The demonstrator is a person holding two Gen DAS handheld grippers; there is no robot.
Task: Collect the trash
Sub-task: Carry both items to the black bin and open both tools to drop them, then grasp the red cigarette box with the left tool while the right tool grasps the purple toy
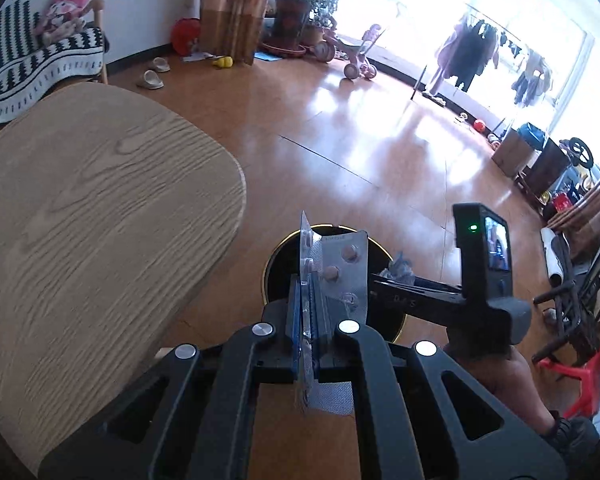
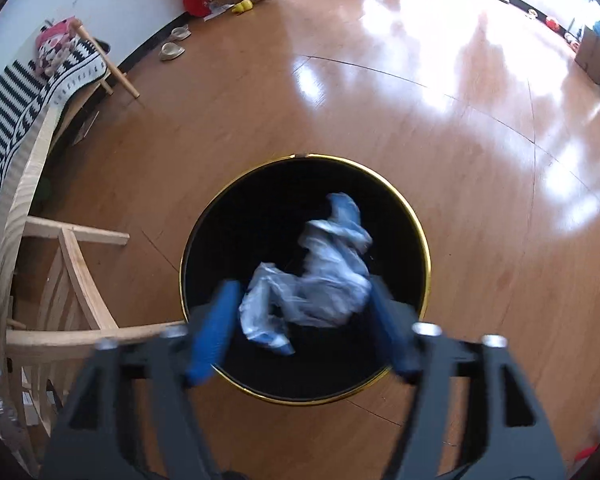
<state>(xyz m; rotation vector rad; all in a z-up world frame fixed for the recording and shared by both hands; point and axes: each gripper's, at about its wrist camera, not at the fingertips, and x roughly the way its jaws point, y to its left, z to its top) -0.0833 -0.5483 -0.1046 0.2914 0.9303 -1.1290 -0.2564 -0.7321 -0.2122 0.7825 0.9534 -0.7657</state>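
My left gripper (image 1: 310, 280) is shut on silver pill blister packs (image 1: 346, 268), held upright beside the wooden table (image 1: 92, 208) and above a black trash bin with a gold rim (image 1: 278, 256). My right gripper (image 2: 304, 300) is open above the same bin (image 2: 420, 236), its blue pads (image 2: 216, 328) spread wide. A crumpled clear-and-blue plastic bag (image 2: 320, 276) is between the pads over the bin's mouth; the motion blur hides whether it touches them. The right gripper also shows in the left wrist view (image 1: 400, 276) with the bag (image 1: 400, 268) at its tip.
A wooden chair frame (image 2: 60, 280) stands left of the bin. A bench with a striped cover (image 1: 32, 68) is by the wall. Slippers (image 1: 152, 78), toys and a tricycle (image 1: 358, 64) lie on the far floor. A red stool (image 1: 580, 376) and dark chairs are at the right.
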